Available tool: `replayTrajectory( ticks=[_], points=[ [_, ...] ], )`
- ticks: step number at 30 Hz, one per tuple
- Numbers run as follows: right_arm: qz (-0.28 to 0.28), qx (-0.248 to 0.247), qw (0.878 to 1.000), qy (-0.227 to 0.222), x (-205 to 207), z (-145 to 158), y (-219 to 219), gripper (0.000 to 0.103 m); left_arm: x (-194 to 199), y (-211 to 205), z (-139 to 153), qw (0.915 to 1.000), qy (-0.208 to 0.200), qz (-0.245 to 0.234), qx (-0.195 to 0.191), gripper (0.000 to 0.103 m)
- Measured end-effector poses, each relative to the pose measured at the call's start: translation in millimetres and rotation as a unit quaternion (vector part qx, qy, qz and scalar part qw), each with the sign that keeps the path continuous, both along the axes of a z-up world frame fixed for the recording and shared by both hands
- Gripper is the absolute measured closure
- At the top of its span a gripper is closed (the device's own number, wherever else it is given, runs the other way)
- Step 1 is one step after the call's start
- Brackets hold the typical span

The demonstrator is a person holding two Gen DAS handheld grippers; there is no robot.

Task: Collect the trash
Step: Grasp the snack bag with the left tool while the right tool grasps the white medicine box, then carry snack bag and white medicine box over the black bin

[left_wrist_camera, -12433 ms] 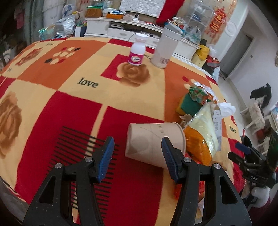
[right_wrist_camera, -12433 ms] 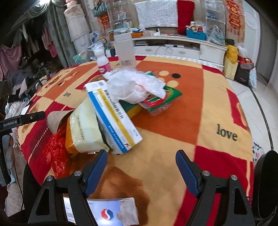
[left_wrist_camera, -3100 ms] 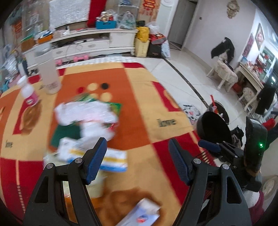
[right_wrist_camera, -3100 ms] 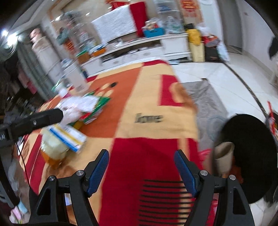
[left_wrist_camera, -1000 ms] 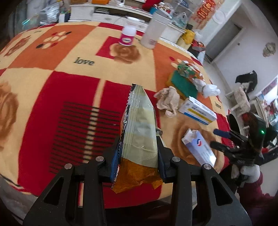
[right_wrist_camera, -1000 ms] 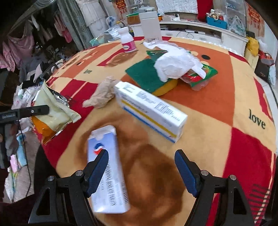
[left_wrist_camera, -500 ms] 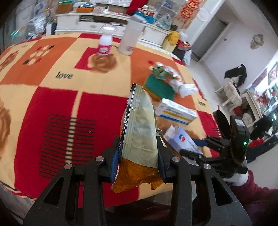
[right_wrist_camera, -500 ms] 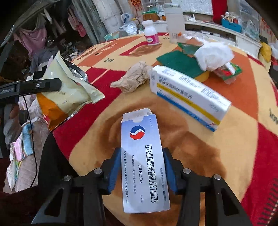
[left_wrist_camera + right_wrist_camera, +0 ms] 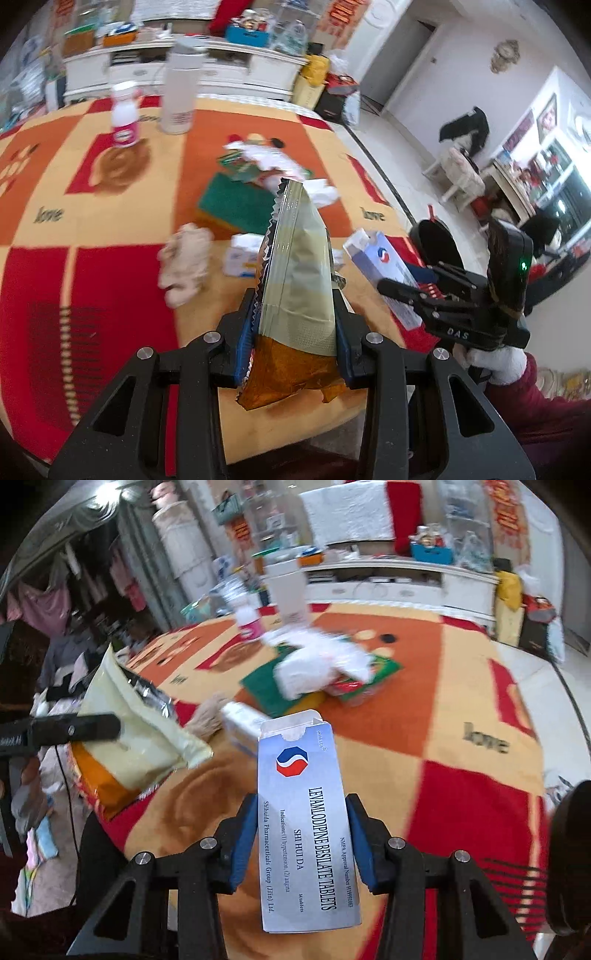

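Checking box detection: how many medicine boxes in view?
2. One silver box is clamped in the right gripper; a white box lies on the table just behind it, partly hidden. Others may sit under the trash pile.

Patterned blanket-covered table point(image 9: 92, 229), crumpled tissue point(image 9: 184, 254), green sponge point(image 9: 232, 201), bottle point(image 9: 125, 114)

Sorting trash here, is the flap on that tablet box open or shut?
Open: the tablet box, clamped in the right gripper, has its top flap lifted.
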State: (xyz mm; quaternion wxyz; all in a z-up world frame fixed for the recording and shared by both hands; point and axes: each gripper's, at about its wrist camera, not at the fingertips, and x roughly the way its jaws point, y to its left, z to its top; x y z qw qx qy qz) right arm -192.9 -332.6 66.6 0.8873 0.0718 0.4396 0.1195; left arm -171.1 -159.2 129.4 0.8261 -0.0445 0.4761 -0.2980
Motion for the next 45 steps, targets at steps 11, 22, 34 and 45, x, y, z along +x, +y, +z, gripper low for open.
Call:
replayTrajectory(
  ticks=[11,22,34,45],
  points=[
    [-0.072,-0.011,0.997,-0.012,-14.6,8.1,-68.1,0.057,12.2,-75.2,-1.1,0.9985,-0.018,-0.045,0.025,0.068],
    [-0.147,-0.017,0.989,-0.015,-30.1,9.7,-131.7,0.057,23.0,-153.9,-10.2,0.9947,-0.043,-0.076,0.054,0.068],
    [-0.225,-0.024,0.974,-0.012,-54.3,8.1,-199.5,0.057,38.3,-230.6,-22.3,0.9928,-0.034,-0.107,0.041,0.068],
    [-0.29,-0.022,0.957,-0.003,-79.4,0.8,-257.3,0.057,42.5,-298.2,-32.5,0.9897,-0.028,-0.136,0.033,0.068]
  ],
)
